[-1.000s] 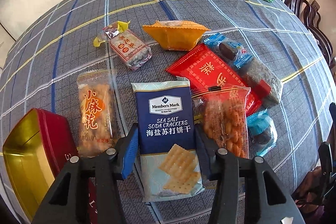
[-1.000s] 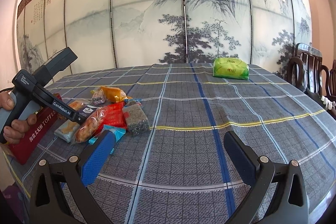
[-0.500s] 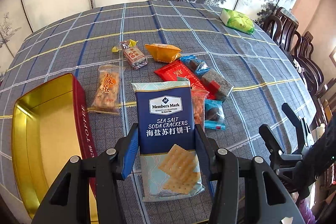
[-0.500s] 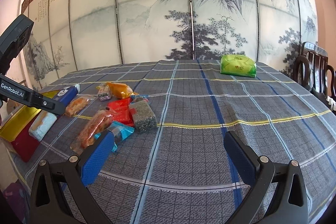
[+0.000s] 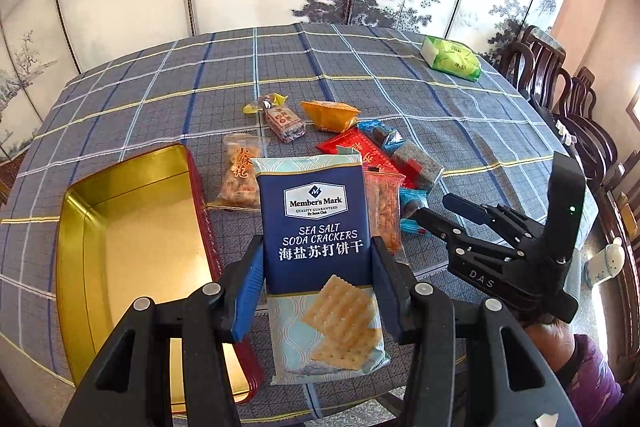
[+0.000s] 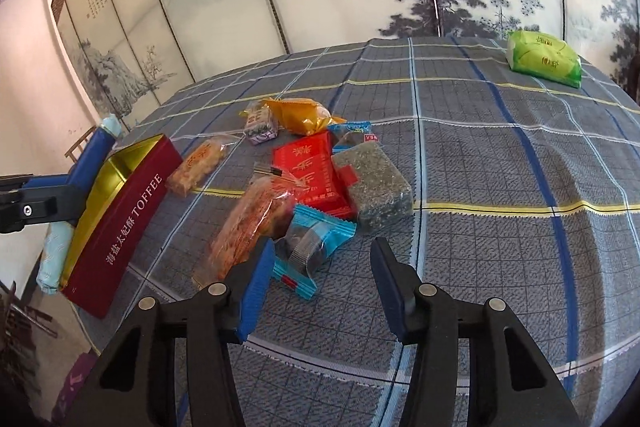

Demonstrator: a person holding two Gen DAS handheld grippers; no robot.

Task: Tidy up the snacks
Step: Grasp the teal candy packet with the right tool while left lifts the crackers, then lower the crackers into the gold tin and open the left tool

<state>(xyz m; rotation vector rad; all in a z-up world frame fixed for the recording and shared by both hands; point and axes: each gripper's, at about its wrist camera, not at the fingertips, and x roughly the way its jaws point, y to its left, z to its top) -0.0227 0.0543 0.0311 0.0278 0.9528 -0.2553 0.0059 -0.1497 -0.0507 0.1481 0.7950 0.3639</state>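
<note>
Above the near edge of the desk (image 5: 400, 67), left claw (image 5: 318, 285) closed on a Member's Mark sea salt soda crackers pack (image 5: 316, 247), held upright between both blue pads and lifted off the plaid cloth. Just left of it, an open toffee tin (image 5: 132, 239), gold inside and red outside, resting on the desk. Beyond the pack, a loose group of snacks: a fried dough twist bag (image 5: 240, 175), a small wrapped cake (image 5: 284, 119), an orange packet (image 5: 330, 113), a red flat packet (image 5: 360, 151), a dark seed bar (image 5: 418, 167). Far right on the desk, well apart, a green packet (image 5: 452, 59).

Low over the desk, right claw (image 6: 322, 283) open and holding nothing, pads on both sides of a blue-wrapped dark sweet (image 6: 316, 243), contact not clear. Beside that sweet, an orange-red snack bag (image 6: 248, 227).
</note>
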